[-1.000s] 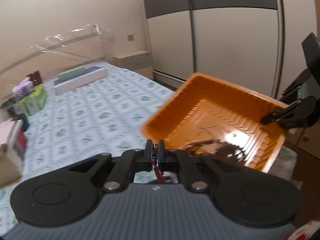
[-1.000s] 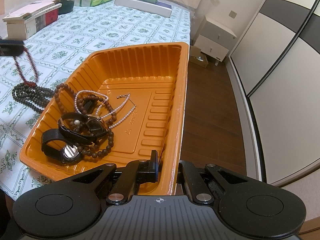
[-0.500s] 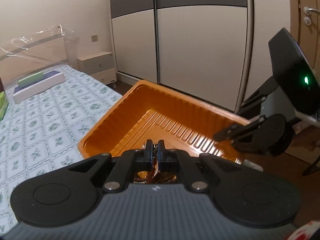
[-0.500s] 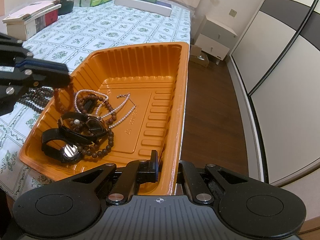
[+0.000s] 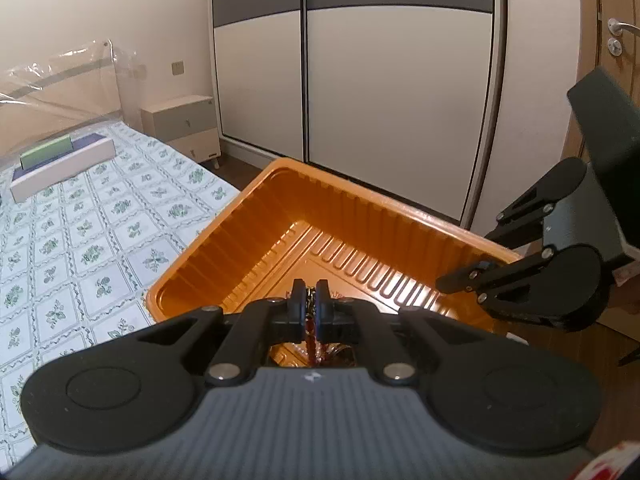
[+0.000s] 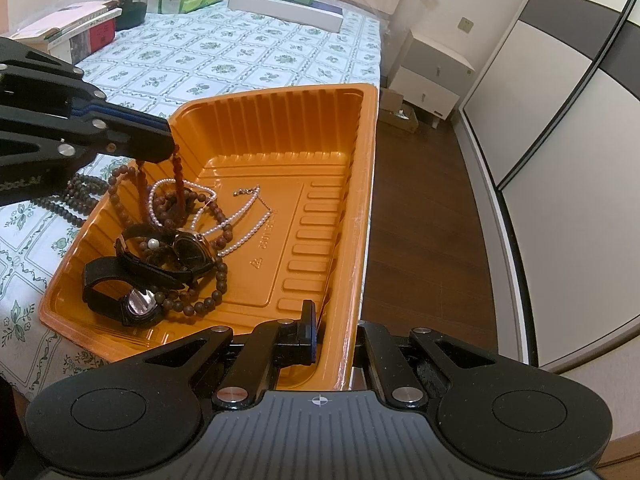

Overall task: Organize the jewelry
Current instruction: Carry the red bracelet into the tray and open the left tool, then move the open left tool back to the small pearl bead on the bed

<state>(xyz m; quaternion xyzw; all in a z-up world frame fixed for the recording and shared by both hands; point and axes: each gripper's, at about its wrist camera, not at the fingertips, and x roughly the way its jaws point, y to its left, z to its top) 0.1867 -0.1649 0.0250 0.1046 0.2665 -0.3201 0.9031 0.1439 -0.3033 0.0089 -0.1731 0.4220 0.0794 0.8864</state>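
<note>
My left tongs (image 6: 170, 152) are pinched tight on a string of red-brown beads (image 6: 179, 178). The beads hang straight down from the tips, over the near-left part of the orange tray (image 6: 362, 184), and their low end seems to touch the pile already lying there. That pile has a string of white pearls (image 6: 244, 210), a long loop of brown beads (image 6: 208, 300) and two black watches (image 6: 160, 264), all bunched at the tray's left side. The far half of the tray floor is bare. One more dark string of beads (image 6: 78, 198) lies on the bed, just outside the tray's left wall. My right tongs (image 6: 328, 328) are squeezed on the tray's near rim and hold it, with part of the tray sticking out past the bed edge. The hanging string is long and points down, so I think my left tongs only need to go down and let go.
</note>
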